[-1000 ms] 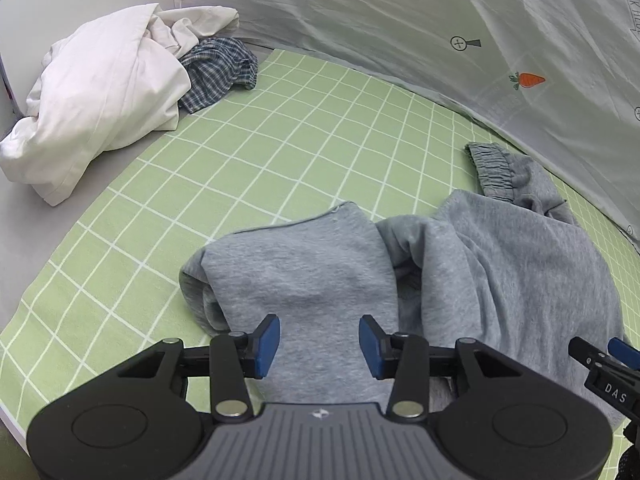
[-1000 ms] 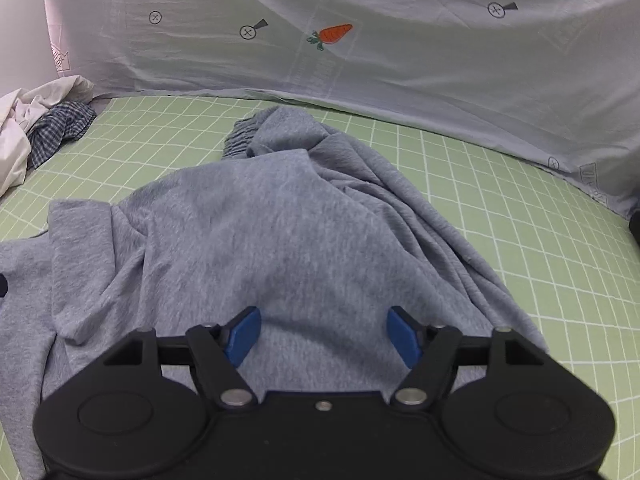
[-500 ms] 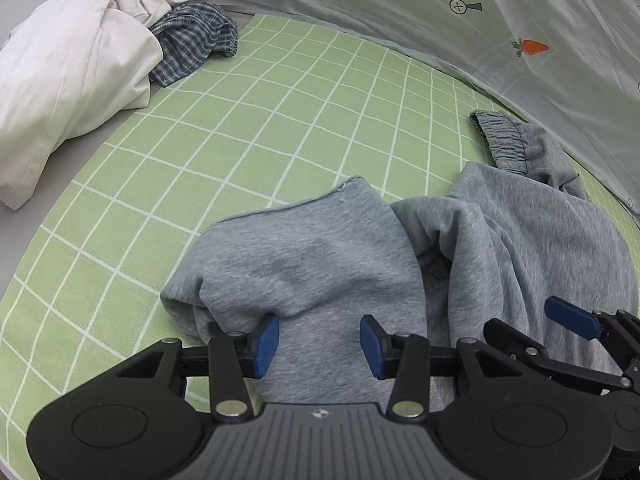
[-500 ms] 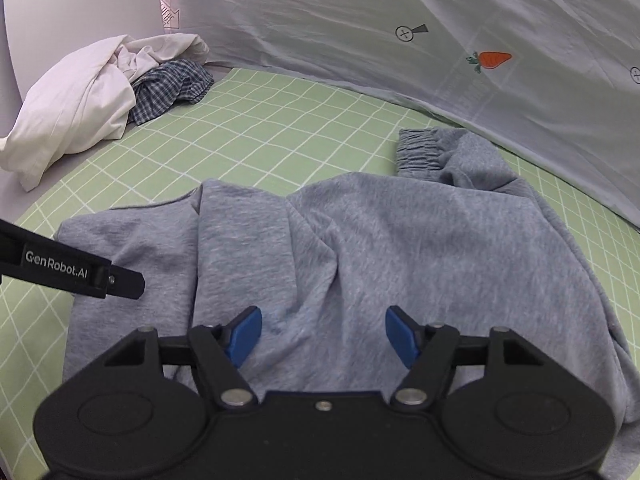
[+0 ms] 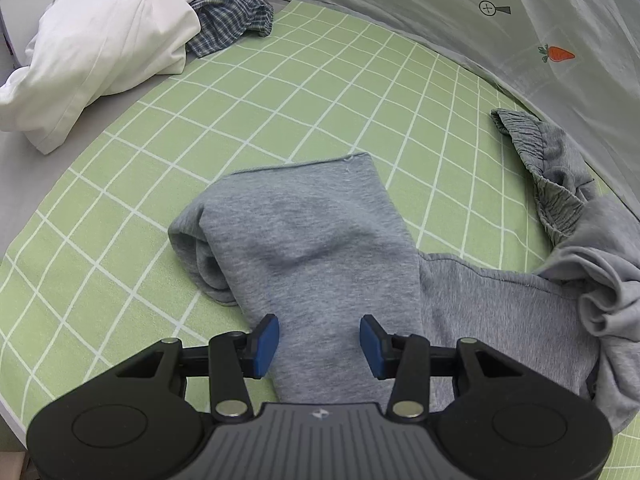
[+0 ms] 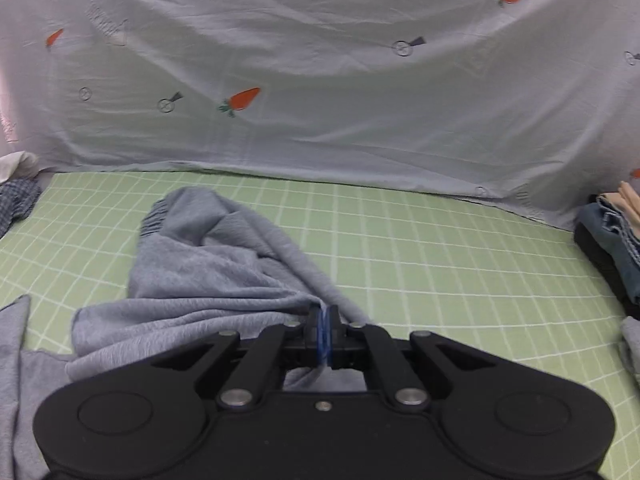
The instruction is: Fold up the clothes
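Note:
Grey sweatpants (image 5: pixel 320 248) lie crumpled on the green checked sheet (image 5: pixel 280 92). One leg runs straight ahead of my left gripper (image 5: pixel 319 338), which hovers open over it with nothing between its blue pads. The elastic waistband (image 5: pixel 536 152) lies at the far right by the hanging cloth. In the right wrist view my right gripper (image 6: pixel 323 330) is shut on a fold of the grey sweatpants (image 6: pixel 224 280), and the fabric is pulled into a ridge running up to the fingers.
A white garment pile (image 5: pixel 100 40) and a blue plaid garment (image 5: pixel 230 20) lie at the far left corner. A stack of folded clothes (image 6: pixel 612 240) stands at the right edge. A pale carrot-print cloth (image 6: pixel 320 80) hangs along the back.
My right gripper has shut on the sweatpants fabric and turned to the right, dragging it into a ridge. The right gripper has left the left wrist view. The left gripper stays open.

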The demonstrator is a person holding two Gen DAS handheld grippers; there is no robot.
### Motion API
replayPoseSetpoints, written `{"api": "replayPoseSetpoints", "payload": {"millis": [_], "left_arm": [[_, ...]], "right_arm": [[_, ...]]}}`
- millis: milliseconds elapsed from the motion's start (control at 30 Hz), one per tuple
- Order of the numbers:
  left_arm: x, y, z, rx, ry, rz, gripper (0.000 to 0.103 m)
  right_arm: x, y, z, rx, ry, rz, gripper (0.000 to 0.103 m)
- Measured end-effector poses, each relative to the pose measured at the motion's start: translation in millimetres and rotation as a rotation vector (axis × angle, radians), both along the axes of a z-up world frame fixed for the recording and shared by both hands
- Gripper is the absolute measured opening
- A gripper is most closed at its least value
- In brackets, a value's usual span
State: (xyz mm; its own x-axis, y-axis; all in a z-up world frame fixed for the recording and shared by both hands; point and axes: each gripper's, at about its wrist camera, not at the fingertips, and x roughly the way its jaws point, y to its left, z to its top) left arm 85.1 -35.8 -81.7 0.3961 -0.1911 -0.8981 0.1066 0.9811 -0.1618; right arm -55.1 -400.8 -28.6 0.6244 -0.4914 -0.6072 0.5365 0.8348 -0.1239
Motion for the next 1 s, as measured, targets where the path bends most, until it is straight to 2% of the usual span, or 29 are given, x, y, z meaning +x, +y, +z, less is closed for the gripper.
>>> {"api": "replayPoseSetpoints", "payload": {"millis": [233, 333, 400, 433, 500, 533, 633, 700, 800, 900, 1000], "left_arm": [[-32.5, -25.3, 6.3, 0.017, -0.013, 0.014, 0.046], [-46.0, -34.7, 3.4, 0.028, -0.004, 0.011, 0.047], [-55.6, -37.9, 2.5, 0.036, -0.001, 0.003, 0.047], [-59.9, -38.4, 3.0, 0.04, -0.003, -0.001, 0.047], [-68.7, -39.5, 4.0, 0.048, -0.006, -0.008, 0.047], [-72.6, -39.5, 4.7, 0.051, -0.008, -0.011, 0.047], [-78.2, -32.5, 8.3, 0.051, -0.019, 0.001, 0.047], [-81.5, -24.5, 10.9, 0.054, -0.026, 0.009, 0.047], [-86.0, -10.7, 14.7, 0.062, -0.038, 0.017, 0.047], [-90.7, 9.0, 16.4, 0.063, -0.046, 0.021, 0.047], [-95.5, 31.0, 17.3, 0.062, -0.053, 0.023, 0.048]], "right_arm": [[-62.2, -131.9, 31.7, -0.162, -0.011, -0.344, 0.002], [-74.5, -157.2, 31.9, -0.178, 0.02, -0.402, 0.002], [-79.4, -167.5, 27.6, -0.167, 0.047, -0.409, 0.006], [-78.8, -164.2, 21.3, -0.145, 0.064, -0.382, 0.011], [-72.7, -144.0, 7.3, -0.125, 0.092, -0.335, 0.05], [-68.1, -130.3, 0.6, -0.119, 0.103, -0.306, 0.055], [-48.6, -80.2, -15.3, -0.046, 0.129, -0.174, 0.059], [-34.0, -41.2, -23.6, 0.034, 0.133, -0.078, 0.066], [-14.4, 24.4, -33.4, 0.131, 0.149, 0.087, 0.068], [-3.7, 101.9, -38.7, 0.138, 0.174, 0.305, 0.071], [0.0, 163.9, -39.4, 0.082, 0.179, 0.511, 0.071]]}}
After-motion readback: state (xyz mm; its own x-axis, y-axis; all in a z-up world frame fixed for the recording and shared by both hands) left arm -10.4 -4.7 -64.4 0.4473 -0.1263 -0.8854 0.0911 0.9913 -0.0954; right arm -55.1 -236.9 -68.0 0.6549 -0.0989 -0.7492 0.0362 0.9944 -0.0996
